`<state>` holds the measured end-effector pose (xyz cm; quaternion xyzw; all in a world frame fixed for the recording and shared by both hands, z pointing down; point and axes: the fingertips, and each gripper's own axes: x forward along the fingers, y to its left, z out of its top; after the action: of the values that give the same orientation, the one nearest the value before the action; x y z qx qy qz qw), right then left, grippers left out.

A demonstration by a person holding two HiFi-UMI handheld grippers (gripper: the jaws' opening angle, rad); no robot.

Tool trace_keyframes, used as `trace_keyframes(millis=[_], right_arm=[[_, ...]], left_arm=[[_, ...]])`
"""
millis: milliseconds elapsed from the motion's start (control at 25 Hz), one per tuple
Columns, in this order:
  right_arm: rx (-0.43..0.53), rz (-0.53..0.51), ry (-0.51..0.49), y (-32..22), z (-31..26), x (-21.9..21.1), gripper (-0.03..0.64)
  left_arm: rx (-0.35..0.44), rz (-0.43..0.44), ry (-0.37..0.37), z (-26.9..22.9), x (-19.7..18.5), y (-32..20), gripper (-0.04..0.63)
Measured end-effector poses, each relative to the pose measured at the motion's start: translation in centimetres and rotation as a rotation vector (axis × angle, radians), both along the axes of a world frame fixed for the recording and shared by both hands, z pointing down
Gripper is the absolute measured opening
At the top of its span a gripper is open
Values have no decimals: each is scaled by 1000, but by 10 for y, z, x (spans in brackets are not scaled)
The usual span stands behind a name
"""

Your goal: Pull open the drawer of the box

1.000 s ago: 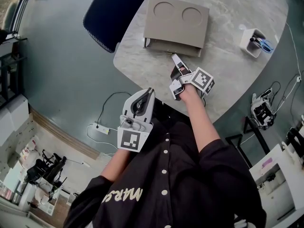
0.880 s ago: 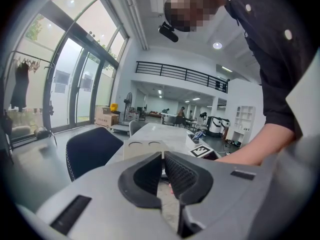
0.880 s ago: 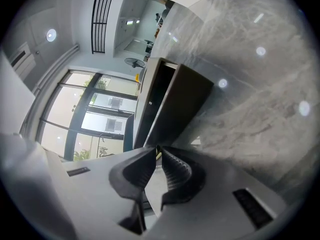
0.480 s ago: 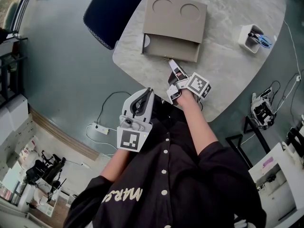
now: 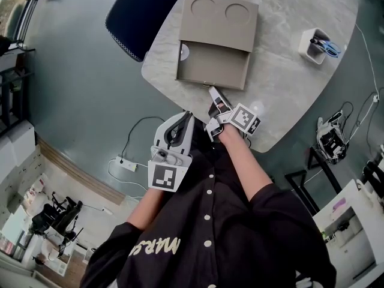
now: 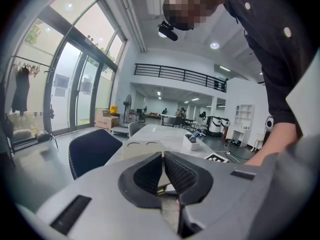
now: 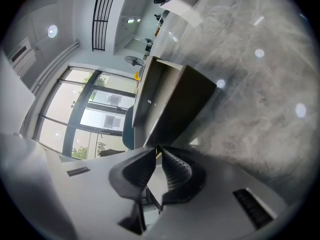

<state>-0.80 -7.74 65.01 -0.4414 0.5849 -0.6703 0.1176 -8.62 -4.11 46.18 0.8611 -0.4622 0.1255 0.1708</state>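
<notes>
A tan box [image 5: 221, 17] with two round recesses on top lies on the marble table [image 5: 282, 95]. Its drawer [image 5: 211, 68] stands pulled out toward me, and something white shows in its far left corner. My right gripper [image 5: 211, 90] is shut on the small brass handle [image 5: 207, 86] at the middle of the drawer front. In the right gripper view the drawer [image 7: 175, 104] rises just beyond the closed jaws of the right gripper [image 7: 156, 149]. My left gripper [image 5: 189, 115] hangs off the table near my body; in its own view the left gripper [image 6: 163, 156] is shut on nothing.
A white pen holder [image 5: 317, 44] stands at the table's right side. A dark blue chair [image 5: 144, 14] is tucked at the table's far left edge. A power strip [image 5: 127, 162] and cables lie on the floor below.
The right gripper has drawn back toward me with the handle, and the drawer has slid well out of the box. The left gripper has stayed put.
</notes>
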Motion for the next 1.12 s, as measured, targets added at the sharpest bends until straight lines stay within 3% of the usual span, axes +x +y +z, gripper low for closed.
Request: trace_keyframes(millis=[1120], right_arm=[[-29,-15,-12,35,3,-3,35]], left_arm=[[-2,-14,6,3,0,10,25]])
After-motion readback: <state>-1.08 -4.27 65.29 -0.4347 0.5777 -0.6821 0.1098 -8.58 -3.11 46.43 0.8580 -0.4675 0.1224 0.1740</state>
